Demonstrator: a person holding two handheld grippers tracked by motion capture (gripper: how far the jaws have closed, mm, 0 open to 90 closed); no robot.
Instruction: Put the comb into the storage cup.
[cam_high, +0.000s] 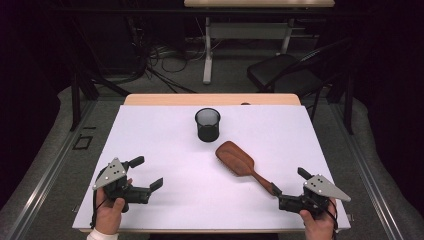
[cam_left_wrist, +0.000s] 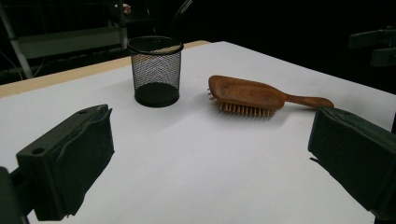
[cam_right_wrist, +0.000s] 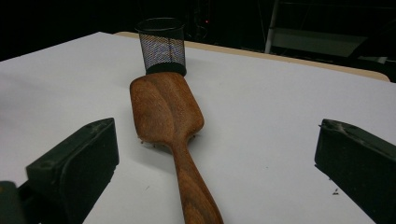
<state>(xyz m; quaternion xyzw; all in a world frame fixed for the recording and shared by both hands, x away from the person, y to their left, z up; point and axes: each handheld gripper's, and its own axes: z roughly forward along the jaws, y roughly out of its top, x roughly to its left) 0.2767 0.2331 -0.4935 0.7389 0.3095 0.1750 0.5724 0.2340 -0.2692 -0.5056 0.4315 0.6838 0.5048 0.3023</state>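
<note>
Right tool (cam_high: 286, 190) sits wide open straddling the brush (cam_high: 242, 163) handle tip, brush bristles-down on the counter (cam_high: 150, 130) near the cup (cam_high: 207, 124); left tool (cam_high: 148, 172) open, idle; tapered handle may slip or pivot if pinched at the very end.

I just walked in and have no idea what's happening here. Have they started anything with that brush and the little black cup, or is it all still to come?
Nothing looks done yet. The wooden hairbrush lies bristles down on the white table, and the mesh cup stands upright and empty beside it. In hand: the right gripper is open with the brush handle between its jaws, not closed. The left gripper is open, away from both. Any grasping or moving is still ahead.
</note>
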